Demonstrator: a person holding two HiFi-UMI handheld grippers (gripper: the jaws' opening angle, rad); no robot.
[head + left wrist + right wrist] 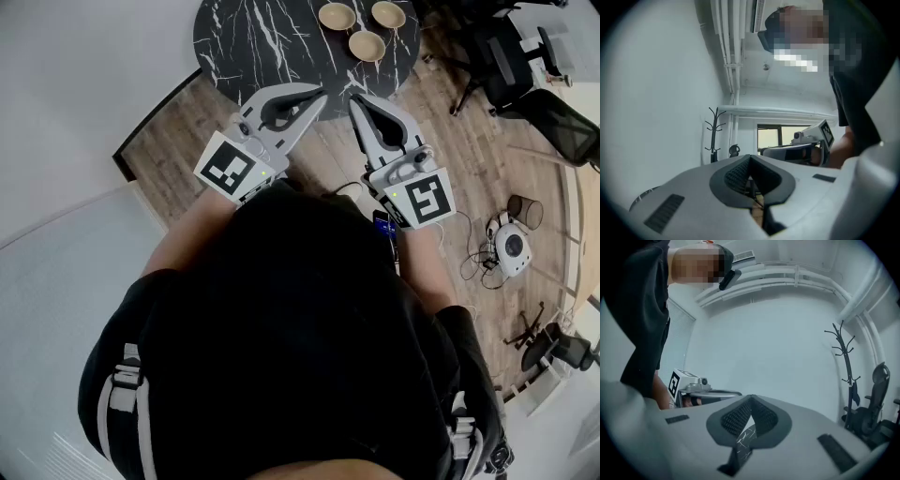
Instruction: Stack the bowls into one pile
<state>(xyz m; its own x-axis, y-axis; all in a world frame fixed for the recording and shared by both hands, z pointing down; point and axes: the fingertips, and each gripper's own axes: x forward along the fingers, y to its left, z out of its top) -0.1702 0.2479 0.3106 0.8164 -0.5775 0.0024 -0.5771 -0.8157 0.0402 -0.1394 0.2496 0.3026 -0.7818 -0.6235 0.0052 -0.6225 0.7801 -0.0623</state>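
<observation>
Three tan bowls [337,16] [387,13] [367,45] sit apart, unstacked, on the far right part of a round black marble table [262,42] in the head view. My left gripper [319,94] and right gripper [356,101] are held side by side in front of the person's body, short of the table's near edge, pointing toward it. Both are shut with nothing between the jaws. In the left gripper view the left gripper [750,157] has its dark pads meeting at the tip. The right gripper [751,398] looks the same in its own view. No bowl shows in either gripper view.
Black office chairs [525,75] stand right of the table on the wood floor. A small white device [513,246] with cables lies on the floor at right. A coat rack [714,133] [846,371] stands by the white wall.
</observation>
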